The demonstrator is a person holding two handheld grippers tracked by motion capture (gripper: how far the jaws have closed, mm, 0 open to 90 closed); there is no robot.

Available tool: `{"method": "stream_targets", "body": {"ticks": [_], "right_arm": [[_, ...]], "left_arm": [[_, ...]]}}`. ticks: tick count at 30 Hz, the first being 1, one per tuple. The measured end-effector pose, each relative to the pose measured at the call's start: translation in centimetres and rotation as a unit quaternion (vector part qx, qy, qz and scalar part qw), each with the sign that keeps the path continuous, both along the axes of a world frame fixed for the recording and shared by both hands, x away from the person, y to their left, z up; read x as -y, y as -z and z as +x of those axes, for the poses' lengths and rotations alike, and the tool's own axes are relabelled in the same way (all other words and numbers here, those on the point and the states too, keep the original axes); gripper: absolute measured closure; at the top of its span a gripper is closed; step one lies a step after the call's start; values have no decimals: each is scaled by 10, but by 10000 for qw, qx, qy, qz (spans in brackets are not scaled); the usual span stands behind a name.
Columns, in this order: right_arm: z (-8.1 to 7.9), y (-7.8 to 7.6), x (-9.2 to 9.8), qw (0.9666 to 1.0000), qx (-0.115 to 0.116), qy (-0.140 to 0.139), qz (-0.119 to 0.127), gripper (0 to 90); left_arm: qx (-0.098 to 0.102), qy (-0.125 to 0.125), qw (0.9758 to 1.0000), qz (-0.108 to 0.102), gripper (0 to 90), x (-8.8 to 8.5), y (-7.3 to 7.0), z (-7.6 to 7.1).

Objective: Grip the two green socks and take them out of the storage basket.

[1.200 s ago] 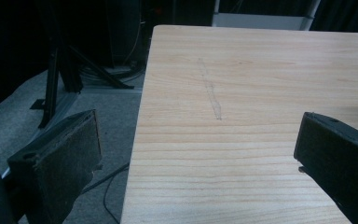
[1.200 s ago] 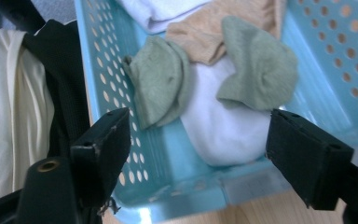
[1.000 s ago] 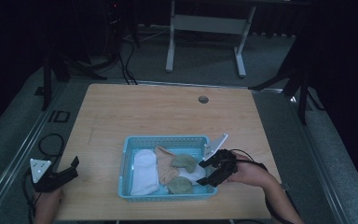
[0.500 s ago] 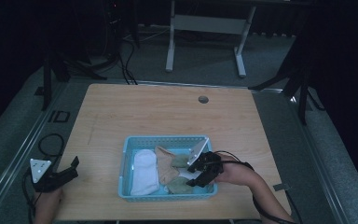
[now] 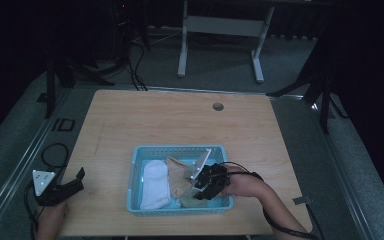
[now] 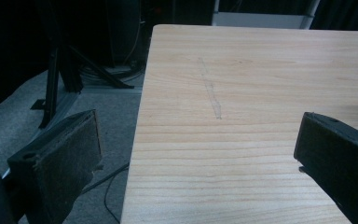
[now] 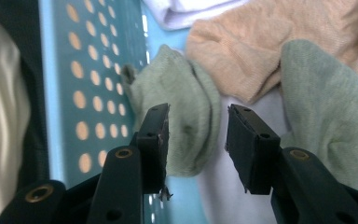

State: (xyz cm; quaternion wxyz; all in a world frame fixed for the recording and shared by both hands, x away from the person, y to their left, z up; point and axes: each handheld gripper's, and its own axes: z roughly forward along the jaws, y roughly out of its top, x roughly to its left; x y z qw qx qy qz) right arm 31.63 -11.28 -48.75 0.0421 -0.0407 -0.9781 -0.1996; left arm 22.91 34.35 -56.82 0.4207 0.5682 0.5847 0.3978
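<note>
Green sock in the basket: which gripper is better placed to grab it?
Right. The right gripper is open with its fingers straddling the green sock; the left gripper sits at the table's edge, away from the basket.

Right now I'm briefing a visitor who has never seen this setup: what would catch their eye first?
The light blue perforated plastic basket of socks near the front edge of the pale wooden table. Inside it, the right gripper hovers with jaws open around a sage green sock beside a peach one. The left gripper rests open at the table's left edge.

Round cable hole [image 5: 218, 106] in the wooden table [image 5: 155, 120], near its far edge; white desk frame [image 5: 220, 30] beyond the table.
</note>
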Motion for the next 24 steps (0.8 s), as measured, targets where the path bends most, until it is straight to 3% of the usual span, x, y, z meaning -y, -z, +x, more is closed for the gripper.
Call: {"method": "stream_targets", "body": {"ticks": [2,4,10,13,16,19,24], "right_arm": [[1,2,-3,9999,-30,-45,-91,645],[-1,3,-5,9997,-20,-107,-214,645],[1,3,-10,9996,14,-94,-254,644],[2,4,-13,9992,120,-205,-330,677],[0,7,-16,9982,226,-328,-457,764],[-2,5,-16,9981,252,-361,-423,791],[-4,-11,-12,9987,400,-305,-117,805]], "left_arm": [[6,3,10000,4,3,0,0,0],[7,8,10000,3,3,0,0,0],[5,1,10000,7,3,0,0,0],[5,-5,10000,1,3,0,0,0],[6,-1,10000,3,3,0,0,0],[13,-8,10000,0,4,0,0,0],[9,-10,10000,4,4,0,0,0]]}}
